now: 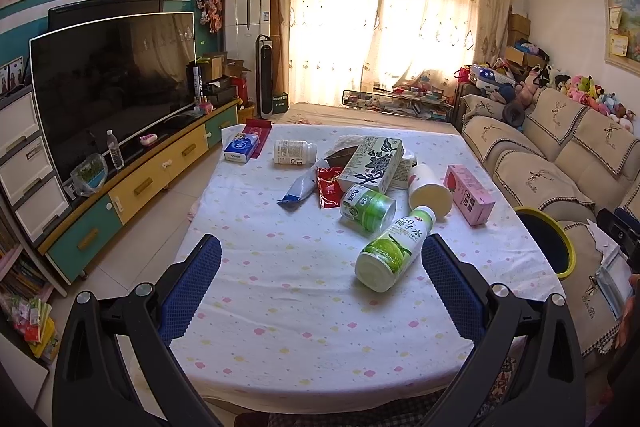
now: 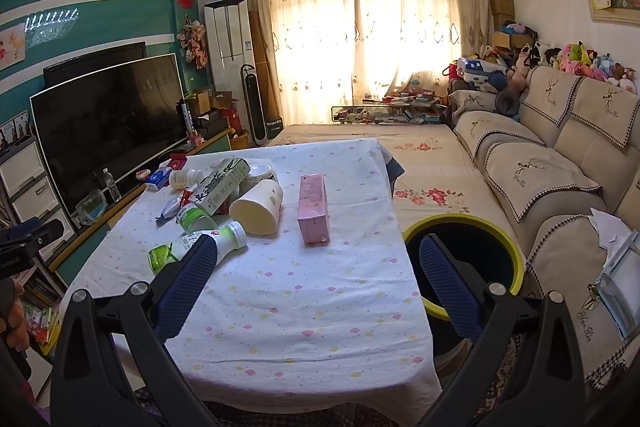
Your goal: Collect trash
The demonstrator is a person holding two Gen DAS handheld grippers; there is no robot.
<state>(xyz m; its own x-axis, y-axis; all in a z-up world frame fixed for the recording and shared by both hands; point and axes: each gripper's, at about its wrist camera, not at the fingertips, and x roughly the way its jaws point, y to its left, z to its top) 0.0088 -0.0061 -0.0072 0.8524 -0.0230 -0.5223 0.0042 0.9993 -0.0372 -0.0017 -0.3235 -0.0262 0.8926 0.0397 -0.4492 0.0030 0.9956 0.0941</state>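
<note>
Blue mesh pads line the left gripper [image 1: 320, 259], whose fingers stand wide apart with nothing between them, above the near part of the table [image 1: 280, 327] with its dotted white cloth. Just ahead, beside its right finger, a green coconut-water bottle [image 1: 390, 253] lies on its side; beyond it sit a green jar [image 1: 368, 207], a paper cup [image 1: 429, 191], a pink carton [image 1: 470, 194] and a floral carton [image 1: 372, 165]. The right gripper [image 2: 316, 259] is likewise spread wide and empty, over the table's near right edge, the yellow-rimmed bin [image 2: 516, 259] just beside its right finger, against the sofa [image 2: 560, 187].
</note>
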